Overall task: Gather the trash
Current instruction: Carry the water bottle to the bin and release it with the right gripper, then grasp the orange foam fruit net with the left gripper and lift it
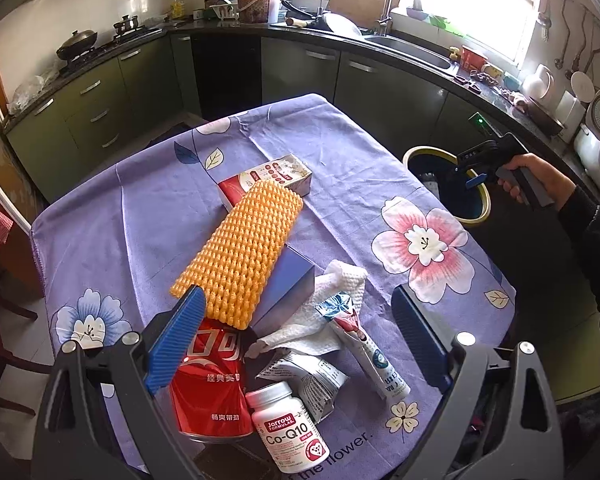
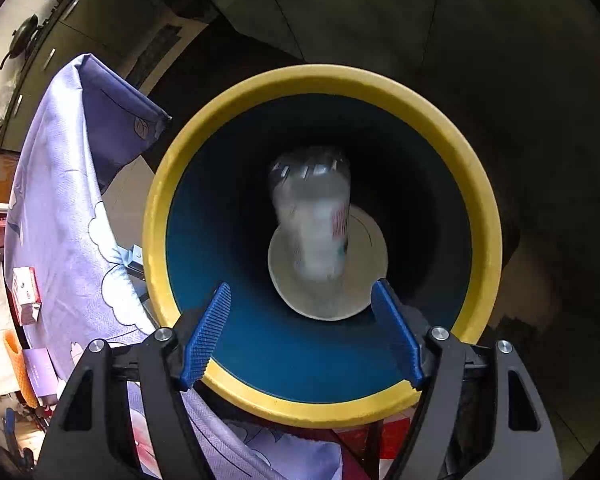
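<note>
Right hand-held gripper (image 2: 300, 332) stood open and empty above round yellow-rimmed blue bin (image 2: 482, 216), blurred clear plastic bottle (image 2: 312, 220) inside it, left hand-held gripper (image 1: 296, 340) open over crushed red can (image 1: 212, 392) on purple floral table (image 1: 340, 152).

- Cloth (image 1: 148, 216): matt woven fabric, floral print.
- Can (image 1: 208, 392): glossy red metal.
- Net sleeve (image 1: 240, 256): orange foam, knobbly.
- Tissue (image 1: 320, 320): white crumpled paper.
- Bin (image 2: 476, 200): smooth plastic, yellow rim.
- Bottle (image 2: 312, 216): clear plastic, blurred.
</note>
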Motion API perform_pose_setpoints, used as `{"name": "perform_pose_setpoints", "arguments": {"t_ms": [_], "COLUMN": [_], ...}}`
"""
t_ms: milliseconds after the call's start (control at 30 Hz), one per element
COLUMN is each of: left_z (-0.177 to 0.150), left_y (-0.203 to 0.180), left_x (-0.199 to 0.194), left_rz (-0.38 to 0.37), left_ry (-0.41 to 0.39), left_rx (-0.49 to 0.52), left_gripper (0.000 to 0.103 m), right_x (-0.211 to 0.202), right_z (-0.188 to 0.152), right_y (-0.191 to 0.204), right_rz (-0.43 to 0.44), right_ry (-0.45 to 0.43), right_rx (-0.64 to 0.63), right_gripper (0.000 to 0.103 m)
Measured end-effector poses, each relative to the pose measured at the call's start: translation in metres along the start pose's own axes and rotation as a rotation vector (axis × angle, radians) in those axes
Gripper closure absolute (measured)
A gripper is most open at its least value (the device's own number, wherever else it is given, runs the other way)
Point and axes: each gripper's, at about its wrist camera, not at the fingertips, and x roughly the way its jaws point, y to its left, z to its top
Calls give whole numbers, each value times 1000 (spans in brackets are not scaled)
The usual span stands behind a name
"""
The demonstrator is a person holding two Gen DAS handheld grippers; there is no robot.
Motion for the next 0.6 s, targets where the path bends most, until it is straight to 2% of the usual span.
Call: {"name": "perform_pose_setpoints", "arguments": {"t_ms": [300,533,600], "left_z": [18,36,38], "left_y": [11,31,35], "left_x": [21,59,71], "left_rz": [-21,-126,-132], "left_ry": [34,121,153], "left_rx": [37,111,126], "left_gripper": [13,13,13], "right_x": [-53,-61,-59], "right_z": [-48,-86,-94], "right_y": [26,52,59], "right_rz": [84,98,95], "right_ry": [-98,-106,-98], "right_rx": [-143,-242,-258], "right_gripper": [29,28,28]}}
